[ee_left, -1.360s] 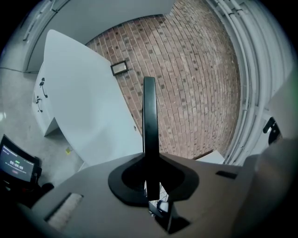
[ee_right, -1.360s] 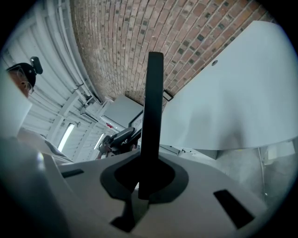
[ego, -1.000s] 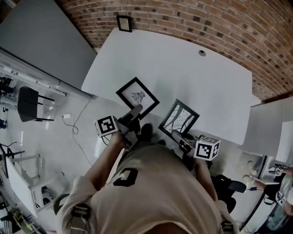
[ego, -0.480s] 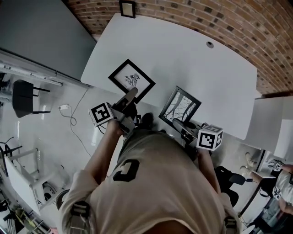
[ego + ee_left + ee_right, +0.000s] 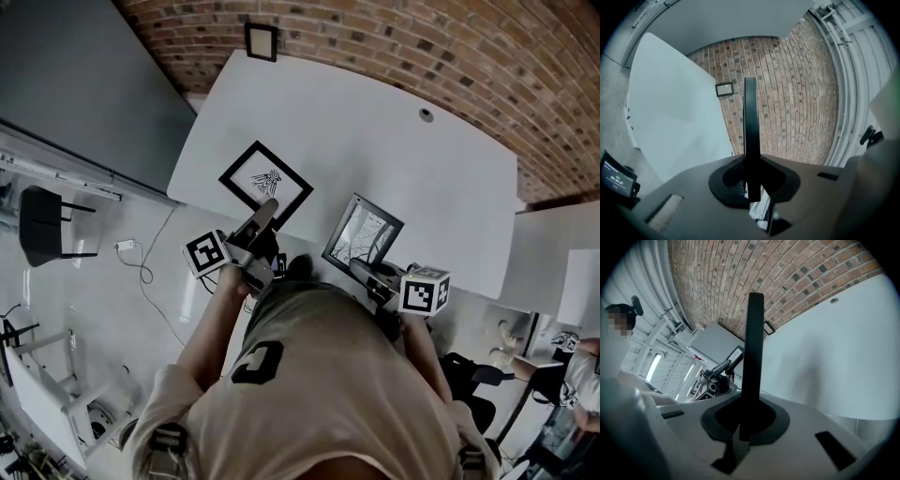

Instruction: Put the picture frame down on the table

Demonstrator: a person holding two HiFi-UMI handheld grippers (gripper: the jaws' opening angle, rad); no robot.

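Fingers of the left gripper [image 5: 269, 205] clenched on the near corner of a black picture frame [image 5: 266, 178], drawing side up. Same picture frame [image 5: 750, 117] seen edge-on in the left gripper view, pinched tight between the fingers. Held roughly level over the near left part of the white tabletop [image 5: 403, 159]; contact with the surface impossible to tell.

Fingers of the right gripper [image 5: 360, 268] likewise clenched, on the near edge of a second picture frame [image 5: 364, 232] bearing a drawing of branches. In the right gripper view, a dark upright bar [image 5: 753, 348] gripped between them. Second picture frame held at a slant over the tabletop's near edge, to the right of the first, the 2 near each other but not touching.

Farther out, 1 small round plug [image 5: 427, 114] set in the tabletop toward its far edge. Beyond the far left corner, a 3rd, small frame [image 5: 261, 41] against the brick wall [image 5: 441, 47]. Left of the tabletop, grey floor [image 5: 103, 309] with a white cable [image 5: 142, 259] and a black chair [image 5: 47, 223].
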